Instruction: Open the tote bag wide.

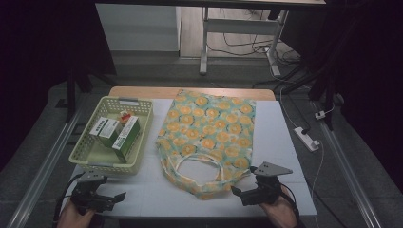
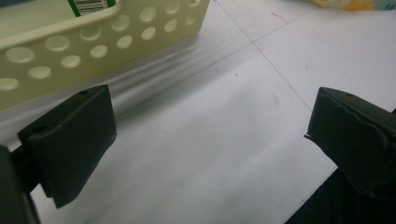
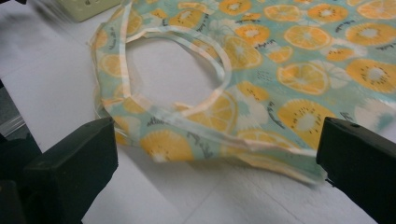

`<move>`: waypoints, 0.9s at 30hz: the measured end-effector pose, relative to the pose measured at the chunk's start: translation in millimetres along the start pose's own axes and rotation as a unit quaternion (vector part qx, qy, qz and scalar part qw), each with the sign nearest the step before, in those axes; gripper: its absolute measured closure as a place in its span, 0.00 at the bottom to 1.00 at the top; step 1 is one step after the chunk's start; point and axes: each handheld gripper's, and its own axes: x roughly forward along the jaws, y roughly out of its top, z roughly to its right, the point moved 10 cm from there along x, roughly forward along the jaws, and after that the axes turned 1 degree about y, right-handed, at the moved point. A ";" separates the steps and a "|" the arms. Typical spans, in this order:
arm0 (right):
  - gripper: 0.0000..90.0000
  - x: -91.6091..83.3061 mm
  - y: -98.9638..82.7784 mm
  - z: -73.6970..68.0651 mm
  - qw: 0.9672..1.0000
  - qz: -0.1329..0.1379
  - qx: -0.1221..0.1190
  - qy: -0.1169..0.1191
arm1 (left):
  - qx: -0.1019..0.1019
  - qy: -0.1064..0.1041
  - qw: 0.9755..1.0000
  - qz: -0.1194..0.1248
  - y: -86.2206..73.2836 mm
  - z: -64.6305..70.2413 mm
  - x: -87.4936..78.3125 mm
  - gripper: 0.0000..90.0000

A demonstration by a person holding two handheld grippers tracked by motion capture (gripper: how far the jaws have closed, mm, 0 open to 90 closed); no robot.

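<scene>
I read this as the very start of a packing job. The fruit-print bag (image 1: 206, 137) lies flat on the white counter (image 1: 280, 156), its handle loops and mouth turned toward me. Nothing is inside it as far as I can tell, and the mouth is not lifted.

The cream basket (image 1: 111, 164) sits just left of the bag. It holds two green-and-white cartons (image 1: 119, 132) and something small and red-topped behind them that I cannot make out. So nothing has been moved across yet; all of the loading remains.

My right claw (image 1: 248, 191) sits at the near edge of the bag, released, with both jaws spread wide. In the right gripper view the bag's hem (image 3: 261, 149) lies between them, low and rumpled, but neither jaw touches the cloth. I judge the step in hand to be taking hold of that hem or the handle (image 3: 205, 56) to open the mouth.

My left claw (image 1: 102, 199) rests at the near left corner of the counter, also released and holding nothing. In the left gripper view its jaws stand wide apart over bare surface, with the basket's perforated wall (image 2: 93, 42) just ahead.

Left to do, as I judge it: grip the bag, hold it open, then bring the cartons over one by one.
</scene>
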 end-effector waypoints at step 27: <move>0.00 72.9 20.3 -39.7 0.991 -0.099 -0.085 0.041 | 0.003 -0.001 1.000 -0.007 -1.0 0.4 1.3 0.02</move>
